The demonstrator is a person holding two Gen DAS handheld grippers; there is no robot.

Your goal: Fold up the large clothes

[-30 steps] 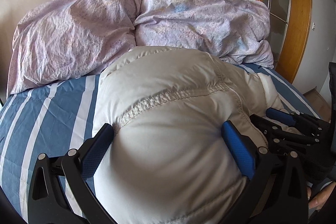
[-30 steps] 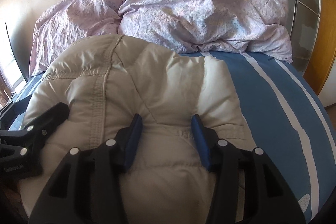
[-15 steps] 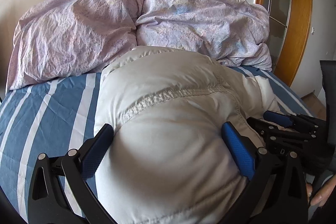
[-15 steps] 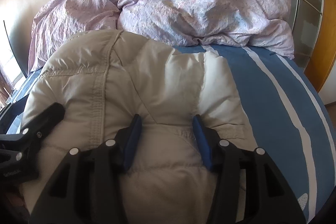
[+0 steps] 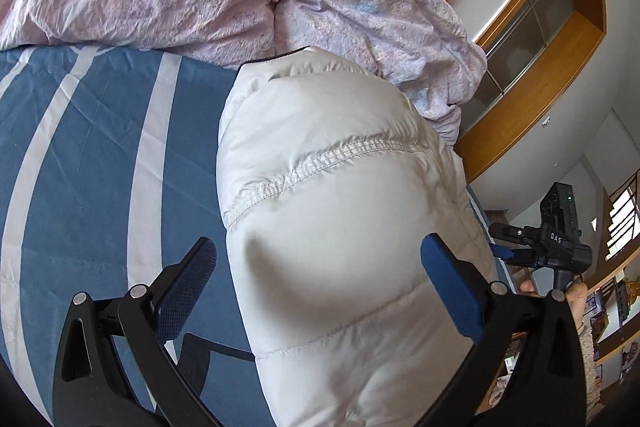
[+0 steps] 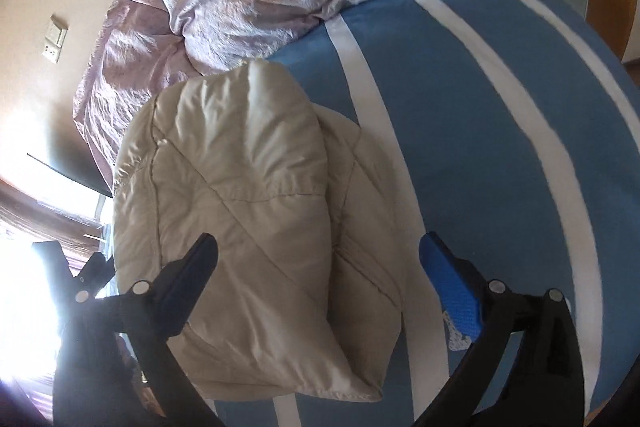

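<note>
Evidently both tools stood wide and empty: the left gripper [image 5: 316, 283] straddled the puffy jacket [image 5: 340, 227], the right gripper [image 6: 318, 275] hung over it. The bundle lay folded on the striped bedsheet [image 6: 460, 115], probably light, springy and slick, best pinched at a stitched seam.
</note>
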